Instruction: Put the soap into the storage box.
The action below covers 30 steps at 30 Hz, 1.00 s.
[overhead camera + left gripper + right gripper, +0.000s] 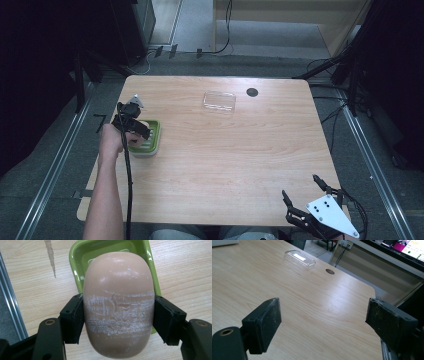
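Peach soap bar [118,305], scuffed and likely slick, sits clamped across its middle in your left tool [118,315] above the green dish [79,277]; right tool [322,322] rests released at five o'clock.

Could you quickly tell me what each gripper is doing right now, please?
Left gripper: shut on the bar of soap, over the green soap dish.
Right gripper: open, holding nothing.
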Tool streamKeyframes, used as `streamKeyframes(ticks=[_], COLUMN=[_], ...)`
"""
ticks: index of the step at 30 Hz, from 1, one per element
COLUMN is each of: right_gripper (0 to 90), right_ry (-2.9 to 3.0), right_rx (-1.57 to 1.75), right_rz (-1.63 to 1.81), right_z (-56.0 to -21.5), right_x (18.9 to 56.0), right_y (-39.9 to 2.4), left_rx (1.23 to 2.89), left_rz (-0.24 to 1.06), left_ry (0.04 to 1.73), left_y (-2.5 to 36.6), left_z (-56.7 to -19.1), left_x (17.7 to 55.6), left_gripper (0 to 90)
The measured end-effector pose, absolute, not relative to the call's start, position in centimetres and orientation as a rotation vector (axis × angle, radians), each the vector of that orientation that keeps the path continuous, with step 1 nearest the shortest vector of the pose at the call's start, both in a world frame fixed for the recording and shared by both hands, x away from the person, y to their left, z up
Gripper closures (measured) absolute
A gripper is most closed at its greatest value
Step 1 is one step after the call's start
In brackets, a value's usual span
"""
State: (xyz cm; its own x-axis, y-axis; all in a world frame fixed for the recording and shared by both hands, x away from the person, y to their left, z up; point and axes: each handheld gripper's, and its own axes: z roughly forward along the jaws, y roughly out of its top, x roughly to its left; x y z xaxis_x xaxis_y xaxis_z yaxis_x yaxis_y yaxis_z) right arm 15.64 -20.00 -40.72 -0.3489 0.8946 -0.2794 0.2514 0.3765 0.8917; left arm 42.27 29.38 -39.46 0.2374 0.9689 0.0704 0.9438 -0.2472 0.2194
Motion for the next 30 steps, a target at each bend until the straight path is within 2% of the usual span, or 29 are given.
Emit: streamKeyframes(ticks=[30], right_gripper=[13.3], right_ry=[1.813], right_rx=[1.002], right_rz=[0.988], right_z=[-40.7], right_x=[15.7], right_y=[-20.1], left_rx=[2.385], left_rz=[0.261], left_ry=[1.856], left_y=[28.2], left_z=[-41.6], left_x=[44.0], left_gripper=[33.8])
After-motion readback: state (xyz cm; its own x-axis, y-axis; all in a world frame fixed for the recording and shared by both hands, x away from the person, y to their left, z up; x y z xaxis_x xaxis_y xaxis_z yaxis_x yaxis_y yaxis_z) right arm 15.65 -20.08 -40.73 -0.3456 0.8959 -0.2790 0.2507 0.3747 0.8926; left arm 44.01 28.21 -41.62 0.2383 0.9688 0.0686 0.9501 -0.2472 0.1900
